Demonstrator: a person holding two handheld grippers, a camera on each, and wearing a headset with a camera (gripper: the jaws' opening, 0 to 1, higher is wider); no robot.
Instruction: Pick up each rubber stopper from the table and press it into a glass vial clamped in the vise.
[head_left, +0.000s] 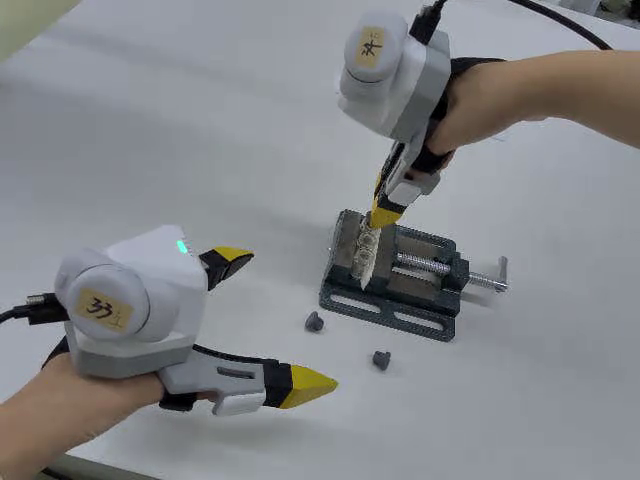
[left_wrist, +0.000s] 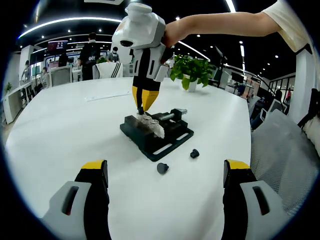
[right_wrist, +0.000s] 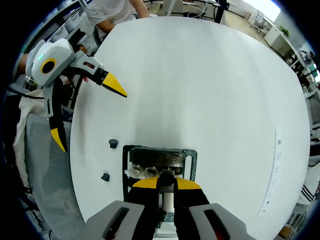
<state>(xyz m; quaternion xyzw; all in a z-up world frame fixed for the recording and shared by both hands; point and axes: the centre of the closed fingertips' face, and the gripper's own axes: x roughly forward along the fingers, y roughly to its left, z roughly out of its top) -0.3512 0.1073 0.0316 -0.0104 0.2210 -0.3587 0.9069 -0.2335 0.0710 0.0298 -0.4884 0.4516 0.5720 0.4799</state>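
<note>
Rubber stopper (right_wrist: 166, 180), dark, round, pinched in right tongs (head_left: 383, 215) over glass vials (right_wrist: 145, 172); left tongs (head_left: 275, 318) wide.

Big round white table (left_wrist: 55, 135) in a wide office room. By the far edge, a green plant (left_wrist: 192, 70) in a white pot (left_wrist: 192, 86). Dark ceiling (left_wrist: 200, 7) with long bright light strips (left_wrist: 65, 21). Grey mesh chair (left_wrist: 285, 150) at the right edge. People (left_wrist: 91, 50) and desks (left_wrist: 17, 95) far back on the left.

Left claw (head_left: 275, 319) wide, right claw (head_left: 378, 215) pinched
</note>
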